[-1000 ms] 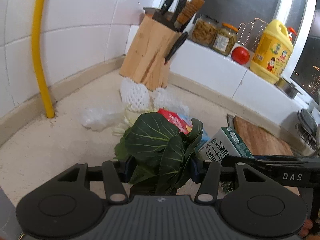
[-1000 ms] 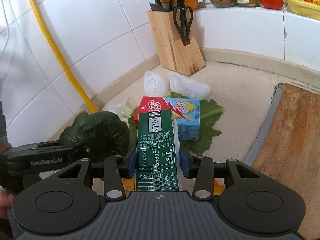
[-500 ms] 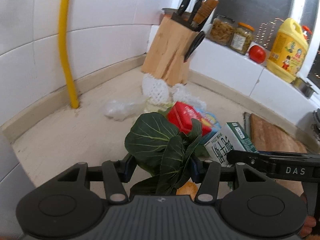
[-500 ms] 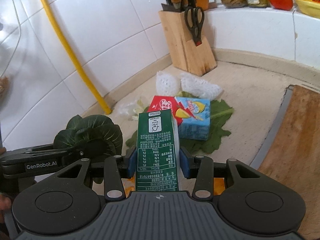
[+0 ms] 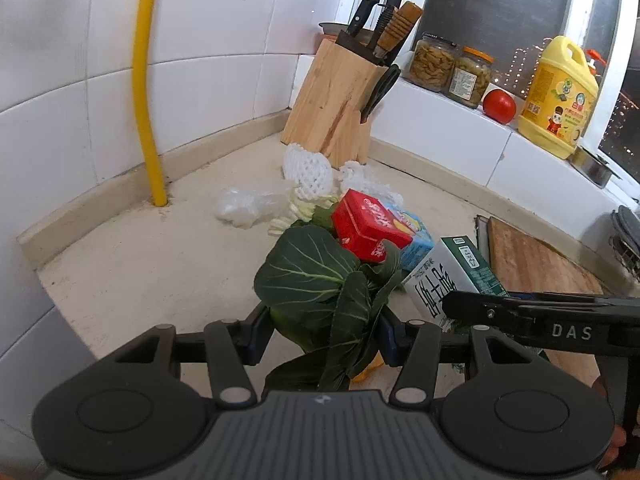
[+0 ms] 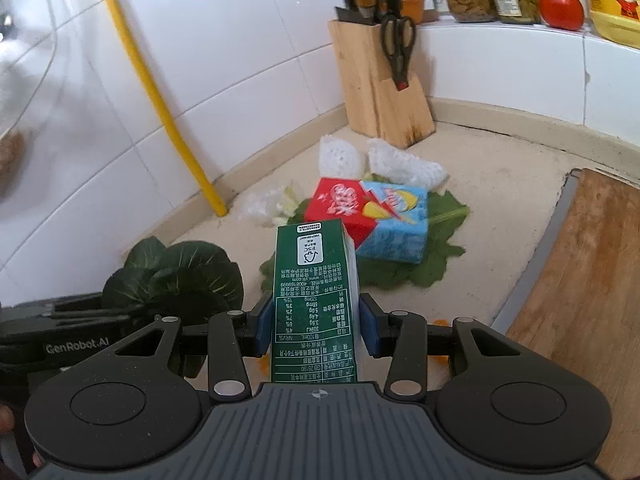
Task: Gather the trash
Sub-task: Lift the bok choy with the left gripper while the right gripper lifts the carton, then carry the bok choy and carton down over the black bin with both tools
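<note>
My left gripper [image 5: 323, 338] is shut on a bunch of dark green leaves [image 5: 320, 284] and holds it above the counter. My right gripper [image 6: 316, 322] is shut on a green milk carton [image 6: 314, 300], which also shows in the left wrist view [image 5: 452, 276]. On the counter beyond lie a red carton [image 6: 338, 208], a blue carton [image 6: 394, 224], a flat green leaf [image 6: 436, 256], two white foam nets [image 6: 340, 158] and a clear plastic wrap [image 5: 244, 206]. Orange peel bits [image 6: 440, 322] lie under the right gripper.
A wooden knife block [image 5: 336, 104] with knives and scissors stands in the corner. A yellow pipe [image 5: 146, 80] runs up the tiled wall. A wooden cutting board [image 6: 580, 272] lies on the right. Jars [image 5: 452, 68], a tomato [image 5: 498, 106] and a yellow bottle [image 5: 560, 96] stand on the sill.
Both grippers have lifted and drawn back from the trash pile, each still holding its item. The pile looks farther away and lower.
</note>
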`<state>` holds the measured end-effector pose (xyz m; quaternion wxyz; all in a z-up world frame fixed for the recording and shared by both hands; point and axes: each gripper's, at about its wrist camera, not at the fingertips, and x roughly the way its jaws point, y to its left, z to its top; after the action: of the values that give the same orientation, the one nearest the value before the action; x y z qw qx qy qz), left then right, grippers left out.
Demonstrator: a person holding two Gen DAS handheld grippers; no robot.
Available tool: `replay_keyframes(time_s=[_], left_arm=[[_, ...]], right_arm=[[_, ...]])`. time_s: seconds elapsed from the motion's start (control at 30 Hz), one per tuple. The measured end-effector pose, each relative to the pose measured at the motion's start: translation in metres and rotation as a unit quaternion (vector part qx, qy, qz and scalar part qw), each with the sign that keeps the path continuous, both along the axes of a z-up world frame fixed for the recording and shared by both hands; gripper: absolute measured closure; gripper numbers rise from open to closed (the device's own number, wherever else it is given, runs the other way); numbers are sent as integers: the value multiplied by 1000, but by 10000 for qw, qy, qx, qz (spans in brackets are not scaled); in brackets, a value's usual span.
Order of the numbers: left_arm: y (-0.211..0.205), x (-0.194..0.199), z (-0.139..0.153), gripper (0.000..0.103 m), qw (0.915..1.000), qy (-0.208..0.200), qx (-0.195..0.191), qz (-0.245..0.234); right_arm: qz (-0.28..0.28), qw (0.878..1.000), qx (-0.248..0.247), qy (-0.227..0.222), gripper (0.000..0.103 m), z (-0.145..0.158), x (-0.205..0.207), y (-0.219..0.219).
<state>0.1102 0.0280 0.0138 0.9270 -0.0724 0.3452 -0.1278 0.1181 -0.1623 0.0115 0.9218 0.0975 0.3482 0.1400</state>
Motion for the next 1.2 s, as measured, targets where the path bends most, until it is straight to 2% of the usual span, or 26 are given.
replay_keyframes(time_s=[0.33, 0.87, 1.0, 1.03, 1.13, 1.2], left_arm=[[38, -31, 3, 56, 9997, -117, -39, 206], [108, -77, 0, 56, 9949, -209, -70, 983], [120, -86, 0, 59, 9932, -268, -77, 1134], [123, -87, 0, 65, 9920, -277, -11, 1229], [144, -91, -4, 66, 9845, -194, 350, 1709], [162, -97, -10, 66, 9801, -49, 304, 1963]], right_arm=[[234, 9997, -92, -77, 52, 6, -15, 45], [1213, 9922, -258, -108, 52, 6, -22, 136], [1500, 9883, -283, -52, 52, 3, -23, 159], [1577, 9871, -264, -42, 52, 2, -22, 165], [1854, 9822, -293, 2, 52, -11, -2, 201], [2116, 9769, -260, 179, 52, -23, 11, 228]])
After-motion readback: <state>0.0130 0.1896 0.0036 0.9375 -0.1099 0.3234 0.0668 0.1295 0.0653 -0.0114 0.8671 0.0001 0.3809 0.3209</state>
